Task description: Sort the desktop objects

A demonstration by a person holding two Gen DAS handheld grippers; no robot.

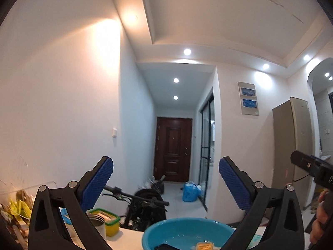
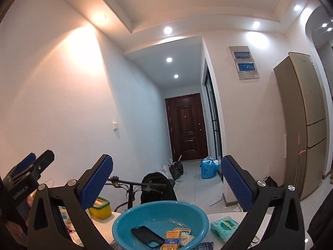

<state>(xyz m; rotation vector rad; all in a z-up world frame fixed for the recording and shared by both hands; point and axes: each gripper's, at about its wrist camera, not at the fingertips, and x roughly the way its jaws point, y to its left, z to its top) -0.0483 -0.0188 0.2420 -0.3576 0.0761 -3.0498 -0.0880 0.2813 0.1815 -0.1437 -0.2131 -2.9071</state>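
We are holding left gripper (image 1: 166,185) and right gripper (image 2: 167,184) spread wide, gripping nothing, above blue basin (image 2: 124,225) containing phone case (image 2: 147,238).

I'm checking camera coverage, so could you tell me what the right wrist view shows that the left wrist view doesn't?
Only the right wrist view shows the black phone case lying whole in the basin and the green tissue pack beside it. Only the left wrist view shows the metal tin and the yellow packets. Both show the blue basin, the yellow-lidded box and open, empty jaws.
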